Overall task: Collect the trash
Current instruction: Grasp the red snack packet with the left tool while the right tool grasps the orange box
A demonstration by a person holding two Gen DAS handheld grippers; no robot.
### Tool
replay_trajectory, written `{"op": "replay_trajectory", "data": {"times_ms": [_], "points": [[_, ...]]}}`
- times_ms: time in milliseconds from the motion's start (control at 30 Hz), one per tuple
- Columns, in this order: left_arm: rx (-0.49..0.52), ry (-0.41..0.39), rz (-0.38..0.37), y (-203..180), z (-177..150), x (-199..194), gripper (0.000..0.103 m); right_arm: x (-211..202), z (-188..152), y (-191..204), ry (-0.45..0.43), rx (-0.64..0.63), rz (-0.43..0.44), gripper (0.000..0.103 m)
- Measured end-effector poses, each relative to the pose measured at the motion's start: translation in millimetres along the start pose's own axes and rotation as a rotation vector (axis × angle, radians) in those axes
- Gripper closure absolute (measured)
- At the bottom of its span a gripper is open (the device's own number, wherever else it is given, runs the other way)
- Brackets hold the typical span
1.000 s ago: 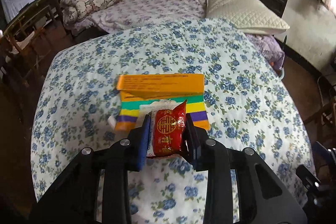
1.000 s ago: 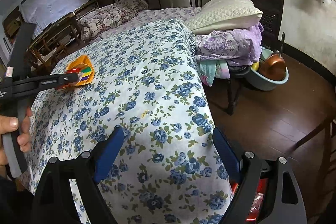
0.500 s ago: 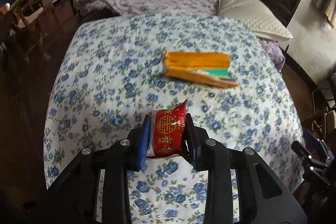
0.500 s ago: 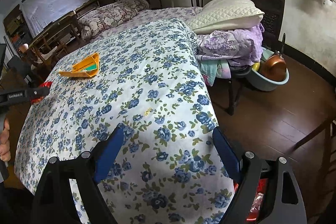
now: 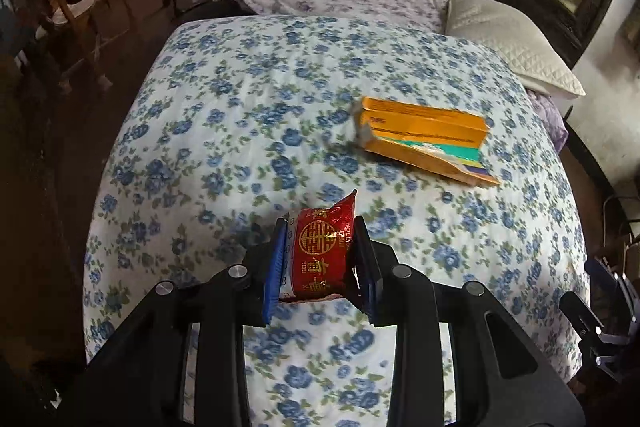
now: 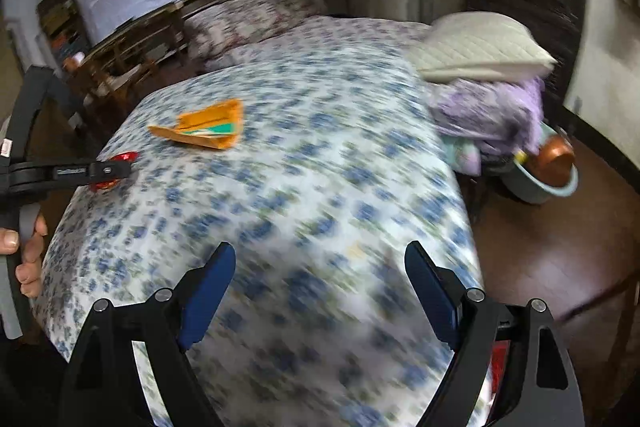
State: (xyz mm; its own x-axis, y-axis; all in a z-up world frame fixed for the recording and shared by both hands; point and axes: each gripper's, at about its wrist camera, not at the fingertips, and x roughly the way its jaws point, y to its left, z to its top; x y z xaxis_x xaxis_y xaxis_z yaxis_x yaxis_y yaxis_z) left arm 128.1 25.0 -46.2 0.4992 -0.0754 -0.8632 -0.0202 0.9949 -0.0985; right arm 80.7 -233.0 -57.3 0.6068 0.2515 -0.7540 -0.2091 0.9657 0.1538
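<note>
The left gripper (image 5: 322, 259) is clamped on a red snack wrapper (image 5: 323, 251) with gold characters, its blue pads pressed against both sides of the packet, which stands upright between them above the near part of the bed (image 5: 240, 115) with the blue-flowered cover. From the right wrist view the same gripper (image 6: 114, 171) shows side-on near the bed's left edge, the red wrapper (image 6: 124, 157) peeking out above and below its fingers, and the person's left hand (image 6: 24, 251) wraps the grey handle. An opened orange carton (image 5: 426, 139) with green and purple stripes inside lies flat on the cover toward the far right side of the bed, well apart from the wrapper. The right gripper (image 6: 320, 291) hangs with its blue fingers spread wide and nothing between them, over the bed's near right corner; that view is blurred. A white quilted pillow (image 5: 508, 43) sits beyond the bed's far right corner
</note>
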Motion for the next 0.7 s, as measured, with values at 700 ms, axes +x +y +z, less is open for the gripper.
{"op": "replay_trajectory", "data": {"times_ms": [700], "points": [[-0.150,0.059,-0.053,8.1,-4.5,9.6,0.050,126.1,99.0,92.1,0.176,-0.299,0.043,0.007]]}}
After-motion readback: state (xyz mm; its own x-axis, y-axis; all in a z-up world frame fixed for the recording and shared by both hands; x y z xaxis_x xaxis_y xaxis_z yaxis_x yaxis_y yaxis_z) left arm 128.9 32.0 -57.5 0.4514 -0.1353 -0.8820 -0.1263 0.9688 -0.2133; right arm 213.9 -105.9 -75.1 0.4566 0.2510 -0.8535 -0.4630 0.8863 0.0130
